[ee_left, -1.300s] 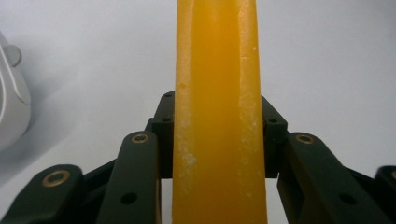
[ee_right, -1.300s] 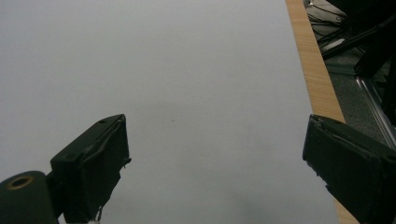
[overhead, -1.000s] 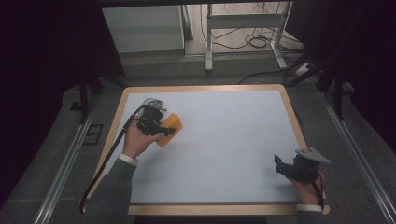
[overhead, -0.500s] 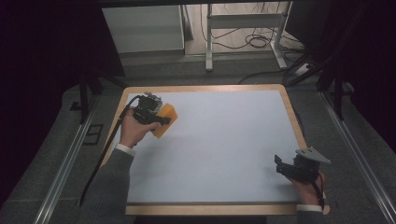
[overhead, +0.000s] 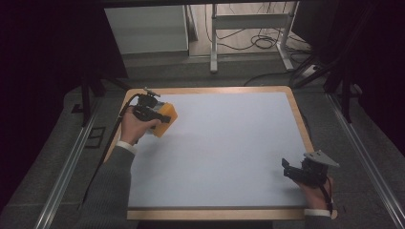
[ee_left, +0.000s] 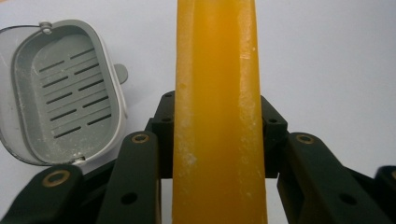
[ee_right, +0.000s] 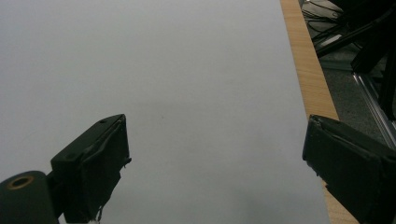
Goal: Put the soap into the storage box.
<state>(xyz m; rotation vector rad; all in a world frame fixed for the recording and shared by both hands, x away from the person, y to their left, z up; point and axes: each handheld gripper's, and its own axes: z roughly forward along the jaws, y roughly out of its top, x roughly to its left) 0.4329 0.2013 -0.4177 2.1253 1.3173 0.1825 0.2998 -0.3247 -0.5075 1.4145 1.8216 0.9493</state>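
A yellow-orange bar (overhead: 166, 119) (ee_left: 217, 93) is clamped upright between the black jaws of my left gripper (overhead: 154, 113) (ee_left: 217, 112), near the table's far left corner. In the left gripper view, just left of the bar and below it, a grey slotted dish (ee_left: 70, 98) with a clear hinged lid lies open on the white surface. My right gripper (overhead: 288, 171) (ee_right: 215, 154) rests near the front right edge. Its jaws stand wide apart with nothing between them.
The table (overhead: 229, 143) has a white top with a wooden rim (overhead: 302, 129). Metal rails (overhead: 367, 157) run along both sides. Beyond the far edge stand a metal frame (overhead: 248, 21) and loose cables on the floor.
My left hand has carried the yellow bar away from me, toward the table's far left corner. The right gripper has stayed where it was.
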